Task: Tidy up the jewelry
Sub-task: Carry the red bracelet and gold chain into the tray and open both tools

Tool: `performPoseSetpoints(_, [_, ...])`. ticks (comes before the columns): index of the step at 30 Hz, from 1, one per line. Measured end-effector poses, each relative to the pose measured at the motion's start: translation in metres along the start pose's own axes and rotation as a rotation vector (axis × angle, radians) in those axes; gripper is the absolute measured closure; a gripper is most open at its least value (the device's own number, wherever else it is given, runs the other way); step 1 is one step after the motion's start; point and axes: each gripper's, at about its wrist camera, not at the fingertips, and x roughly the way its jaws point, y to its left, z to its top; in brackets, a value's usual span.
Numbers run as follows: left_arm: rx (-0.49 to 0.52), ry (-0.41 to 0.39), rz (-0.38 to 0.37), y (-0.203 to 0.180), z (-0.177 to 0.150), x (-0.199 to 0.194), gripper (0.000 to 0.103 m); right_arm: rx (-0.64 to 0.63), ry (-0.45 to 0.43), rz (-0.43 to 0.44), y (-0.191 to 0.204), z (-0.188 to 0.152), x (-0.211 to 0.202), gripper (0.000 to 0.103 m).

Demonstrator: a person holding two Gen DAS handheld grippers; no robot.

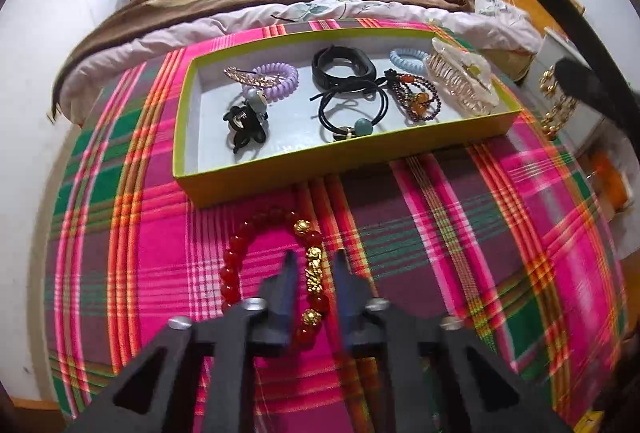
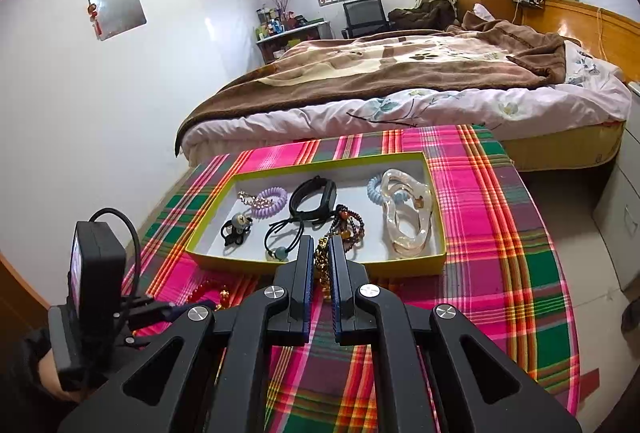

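Note:
A red bead bracelet with gold charms (image 1: 276, 265) lies on the plaid tablecloth in front of a green-rimmed tray (image 1: 280, 177). My left gripper (image 1: 314, 261) straddles its gold-charm side with the jaws a little apart around the beads. My right gripper (image 2: 320, 245) is shut on a gold chain (image 2: 322, 265) and holds it above the tray's near rim (image 2: 320, 267); the chain also shows in the left wrist view (image 1: 558, 105). The tray holds hair ties, a black band (image 1: 344, 67), a beaded bracelet (image 1: 416, 95) and a clear claw clip (image 1: 460, 77).
The round table with the plaid cloth (image 2: 500, 233) stands next to a bed (image 2: 400, 73) with a brown blanket. A white cabinet (image 2: 624, 193) is at the right. The left gripper's body (image 2: 96, 273) sits at the table's left front.

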Motion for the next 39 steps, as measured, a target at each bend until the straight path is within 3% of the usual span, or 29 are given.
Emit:
performPoseSetpoints(5, [-0.021,-0.032,-0.014,0.006,0.001,-0.01,0.095,-0.001,-0.002,-0.001,0.0,0.001,-0.001,0.096])
performPoseSetpoints(17, [-0.124,-0.19,-0.15,0.034,0.03,-0.072,0.095,0.003,-0.023,0.026,0.004,0.016,-0.002,0.096])
performPoseSetpoints(25, [-0.123,-0.267,-0.168,0.04,0.06,-0.095,0.095,0.0,-0.029,0.038,0.007,0.036,0.005,0.096])
performPoseSetpoints(31, [-0.118,-0.272,-0.212,0.041,0.089,-0.087,0.095,0.012,0.015,0.06,0.006,0.047,0.032,0.096])
performPoseSetpoints(39, [-0.143,-0.212,-0.255,0.039,0.112,-0.043,0.095,0.059,0.117,0.129,-0.009,0.043,0.076,0.096])
